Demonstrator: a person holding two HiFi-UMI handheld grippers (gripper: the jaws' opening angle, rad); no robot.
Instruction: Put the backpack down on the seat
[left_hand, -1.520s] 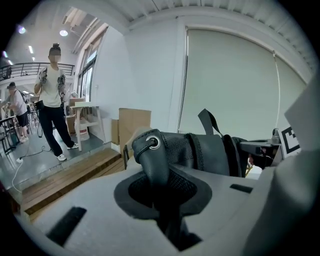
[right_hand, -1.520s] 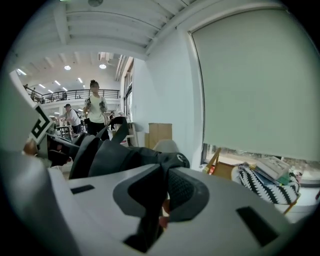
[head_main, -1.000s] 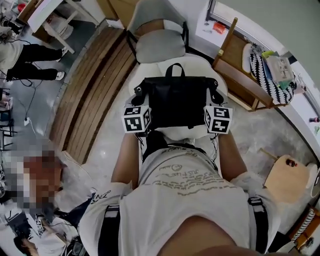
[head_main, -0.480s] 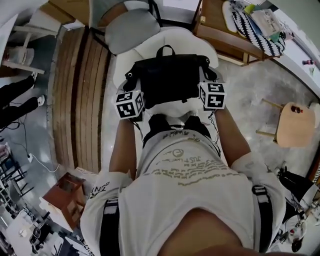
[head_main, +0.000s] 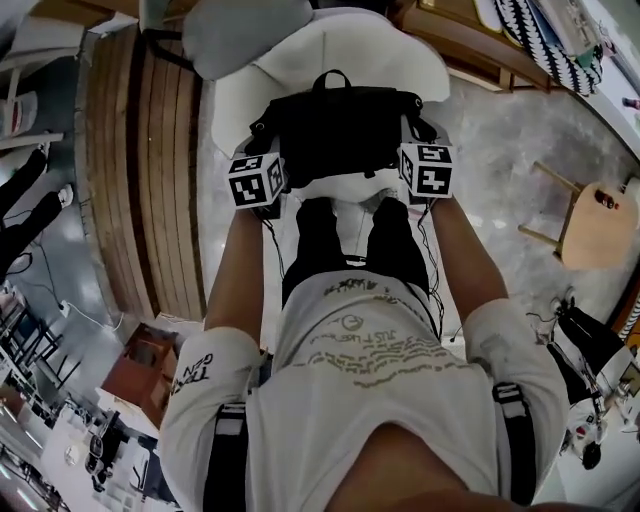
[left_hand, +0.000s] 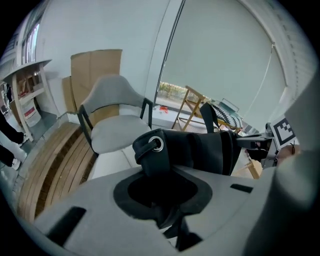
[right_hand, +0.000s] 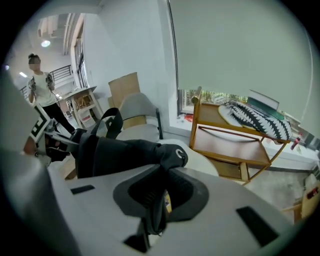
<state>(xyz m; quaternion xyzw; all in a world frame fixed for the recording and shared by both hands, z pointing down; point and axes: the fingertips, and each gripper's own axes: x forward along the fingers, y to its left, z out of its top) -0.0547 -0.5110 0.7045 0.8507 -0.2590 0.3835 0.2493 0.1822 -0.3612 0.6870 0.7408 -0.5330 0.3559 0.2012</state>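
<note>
The left gripper (left_hand: 159, 175) has its jaws drawn narrow and clamped on the left corner of the backpack (head_main: 338, 132), just under a metal eyelet (left_hand: 156, 144). The right gripper (right_hand: 162, 175) has its jaws nearly together, pinching the opposite corner. The black backpack hangs stretched between the two over the white seat (head_main: 405, 62). Whether its underside touches the cushion cannot be told. Its carry handle (head_main: 331, 73) points toward the seat's back edge. The seat's rim shows beyond the bag and on both sides of it, and the bag's near edge lies at the seat's front, just ahead of the person's knees.

To the left, a grey chair (head_main: 235, 32) stands just beside the seat's far corner, and a slatted wooden platform (head_main: 140, 170) runs along that side. To the right, pale floor (head_main: 500, 150) lies open up to a small round wooden stool (head_main: 597, 222).

A wooden shelf rack (right_hand: 235, 142) stands near the seat's right rear, with a black-and-white striped cushion (right_hand: 255, 120) on its top shelf. Cardboard boxes (left_hand: 95, 62) stand at the wall behind the grey chair. A brown box (head_main: 148, 365) sits on the floor at the person's left, and its contents cannot be made out.
</note>
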